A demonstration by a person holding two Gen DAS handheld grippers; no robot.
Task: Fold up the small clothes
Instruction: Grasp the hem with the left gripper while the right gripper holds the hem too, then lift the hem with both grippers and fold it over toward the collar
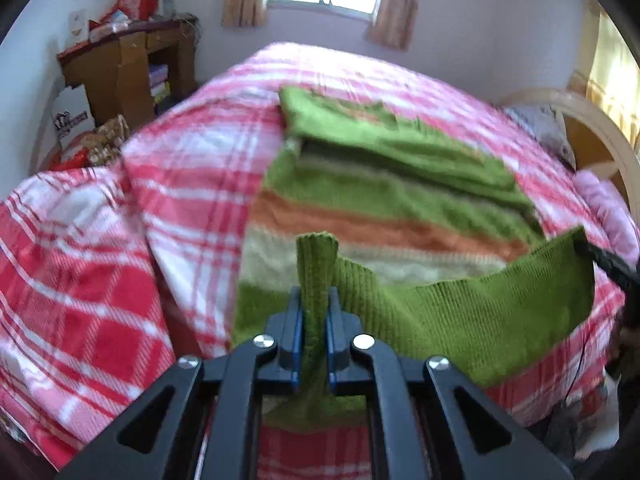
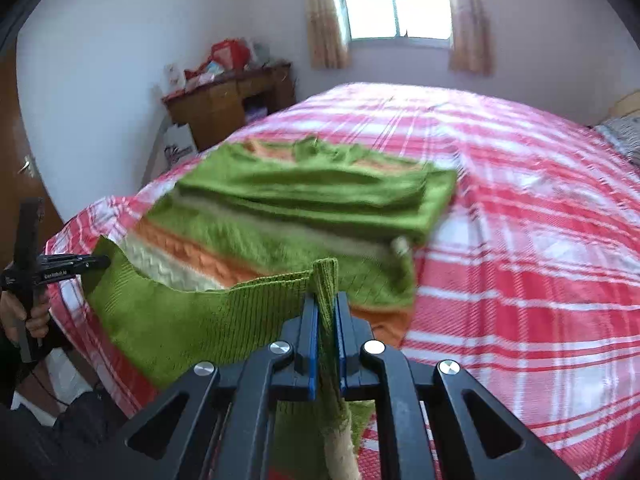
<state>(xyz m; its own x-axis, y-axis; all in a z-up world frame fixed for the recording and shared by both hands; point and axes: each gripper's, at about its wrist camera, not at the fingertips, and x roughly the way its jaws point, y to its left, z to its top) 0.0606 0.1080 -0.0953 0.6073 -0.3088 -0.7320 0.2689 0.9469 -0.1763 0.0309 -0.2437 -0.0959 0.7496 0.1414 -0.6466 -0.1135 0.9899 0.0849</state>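
Both tools clamped tight on the sweater (image 1: 384,184) hem: left tool (image 1: 316,312) one corner, right tool (image 2: 328,316) the other (hem taut between them). The rest lies ahead across the bed (image 1: 180,184), so the fold goes forward.

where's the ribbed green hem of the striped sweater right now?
The ribbed green hem hangs lifted over the near edge of the pink plaid bed cover, stretched between the left gripper and right gripper, each shut on a corner of it.
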